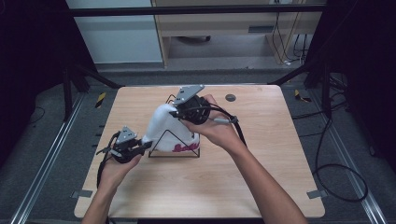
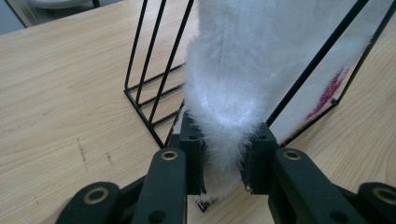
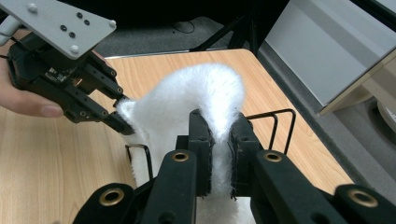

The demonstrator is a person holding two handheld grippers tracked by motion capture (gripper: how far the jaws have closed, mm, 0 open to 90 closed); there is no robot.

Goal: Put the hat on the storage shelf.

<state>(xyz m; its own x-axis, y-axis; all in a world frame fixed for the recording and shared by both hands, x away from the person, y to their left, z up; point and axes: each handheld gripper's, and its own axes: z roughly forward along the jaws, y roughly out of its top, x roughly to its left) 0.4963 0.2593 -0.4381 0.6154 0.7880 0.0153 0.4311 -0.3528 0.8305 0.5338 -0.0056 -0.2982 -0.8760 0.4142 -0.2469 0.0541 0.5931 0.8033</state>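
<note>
Gripping a white fluffy cloth point(image 1: 166, 125) at two points, the person is draping it over a black wire rack point(image 1: 173, 145) standing near the middle of the wooden table point(image 1: 261, 177). The left gripper point(image 1: 148, 145) is pinching the cloth's lower near corner, its jaws closed tight on the pile, as the left gripper view shows with the fur squeezed between the black pads point(image 2: 194, 154) just in front of the rack's foot. The right gripper point(image 1: 173, 112) is holding the upper far edge, its jaws likewise clamped narrow on a fold of the cloth point(image 3: 196, 102), above the rack's top wire point(image 3: 271, 114). The cloth is hanging across the rack's slanted side, with a pink printed patch point(image 1: 184, 148) showing at its lower edge. Judging by this, the step in hand is settling the cloth down onto the rack. The next move seems to call for lowering both corners evenly until the cloth is resting on the wires, then loosening both grips without dragging the light rack sideways.
</note>
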